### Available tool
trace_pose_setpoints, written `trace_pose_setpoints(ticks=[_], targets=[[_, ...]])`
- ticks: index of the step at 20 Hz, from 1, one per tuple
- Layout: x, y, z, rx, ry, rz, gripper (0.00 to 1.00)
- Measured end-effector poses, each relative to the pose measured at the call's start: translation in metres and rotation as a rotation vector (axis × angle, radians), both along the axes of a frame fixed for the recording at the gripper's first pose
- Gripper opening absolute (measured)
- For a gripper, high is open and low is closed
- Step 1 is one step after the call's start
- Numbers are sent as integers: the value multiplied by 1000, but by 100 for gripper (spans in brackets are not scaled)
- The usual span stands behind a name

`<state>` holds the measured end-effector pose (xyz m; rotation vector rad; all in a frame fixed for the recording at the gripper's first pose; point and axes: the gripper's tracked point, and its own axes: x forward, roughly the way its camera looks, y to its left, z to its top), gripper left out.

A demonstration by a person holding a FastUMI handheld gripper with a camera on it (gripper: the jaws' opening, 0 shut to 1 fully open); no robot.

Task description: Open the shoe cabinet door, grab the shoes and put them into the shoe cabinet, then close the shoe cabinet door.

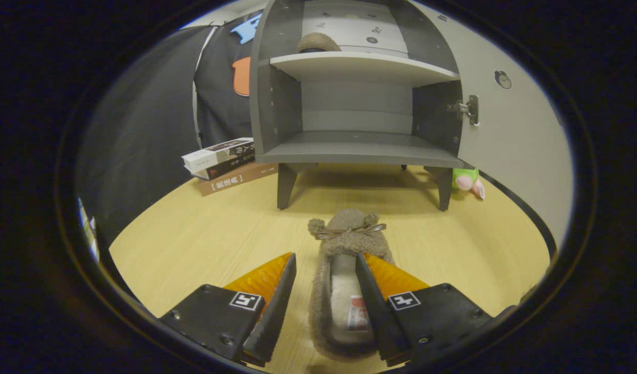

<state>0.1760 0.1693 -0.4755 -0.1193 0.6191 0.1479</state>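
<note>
Stacked books [226, 163] with unreadable spine lettering, fuzzy slipper's [344, 270] insole label too blurred to read

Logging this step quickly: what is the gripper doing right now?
Gripper: open, holding nothing; its fingers straddle one side wall of the slipper on the table, one outside it and one inside its opening.

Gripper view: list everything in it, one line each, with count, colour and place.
Grey wooden shoe cabinet: one, beyond the fingers, its pale door swung open.
Fuzzy brown slipper on the floor: one, between the open fingers.
Second fuzzy brown slipper: one, on the cabinet's upper shelf.
Stacked books: three, white, dark and brown, beside the cabinet.
Green and pink plush toy: one, by the cabinet's leg near the door.
Light wooden floor: one, under everything.
Gripper: one, open, one finger inside the slipper.
</note>
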Motion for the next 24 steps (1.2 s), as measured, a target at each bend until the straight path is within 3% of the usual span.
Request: trace_pose_setpoints(ticks=[7, 9, 10, 11, 12, 14, 18, 24], targets=[[4, -2, -11, 2, -7, -25, 65], [12, -10, -11, 17, -32, -51, 56], [12, -5, -10, 69, -37, -38, 36], [10, -6, -10, 97, -39, -36, 30], [11, -9, -4, 115, -66, -32, 16], [14, -16, 3, 112, -126, -40, 11], [9, -21, 11, 92, -155, -46, 9], [3, -25, 69, 59, -264, -35, 7]])
